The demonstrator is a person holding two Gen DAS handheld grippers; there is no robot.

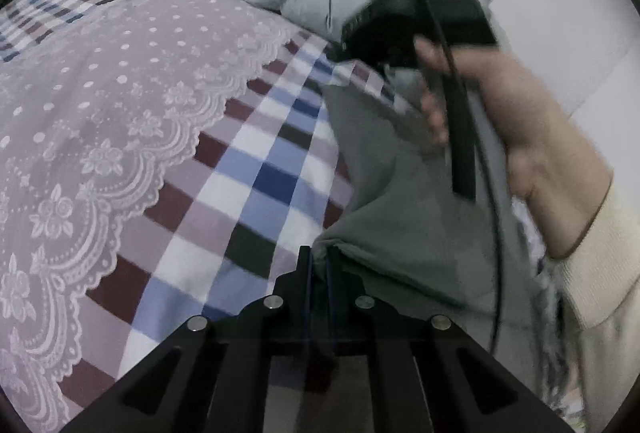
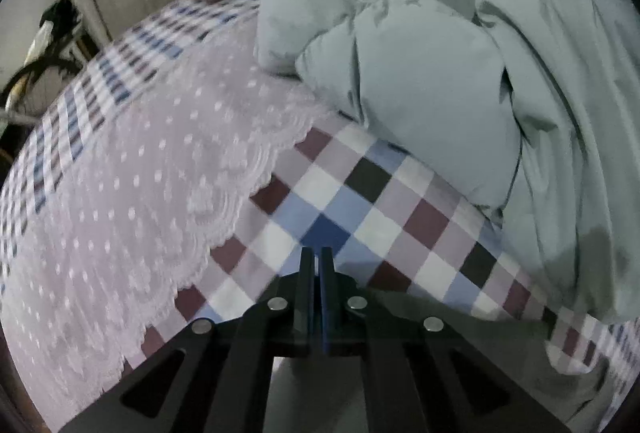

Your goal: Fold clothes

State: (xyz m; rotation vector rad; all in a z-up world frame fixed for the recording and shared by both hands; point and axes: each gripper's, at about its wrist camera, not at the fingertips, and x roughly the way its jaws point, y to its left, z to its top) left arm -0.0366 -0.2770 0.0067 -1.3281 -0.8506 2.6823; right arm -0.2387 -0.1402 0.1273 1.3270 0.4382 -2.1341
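Two grippers over bed. Left gripper (image 1: pixel 320 261): jaws nearly together, pinching edge of grey garment (image 1: pixel 400 213), which lies on checked sheet (image 1: pixel 256 173). Right gripper (image 2: pixel 317 261): jaws almost closed, narrow gap, nothing visibly held, hovering above checked sheet. Right hand (image 1: pixel 520 121) grips its handle, cream sleeve (image 1: pixel 600 273) at wrist. Beside: pink lace cover (image 1: pixel 100 105). Further back: crumpled pale blue-grey quilt (image 2: pixel 420 73), touching lace edge.

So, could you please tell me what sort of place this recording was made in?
Most likely a bedroom, with the work done on a bed. A checked sheet covers the surface, a lace cloth lies over it, and a puffy grey quilt is bunched at the far side.
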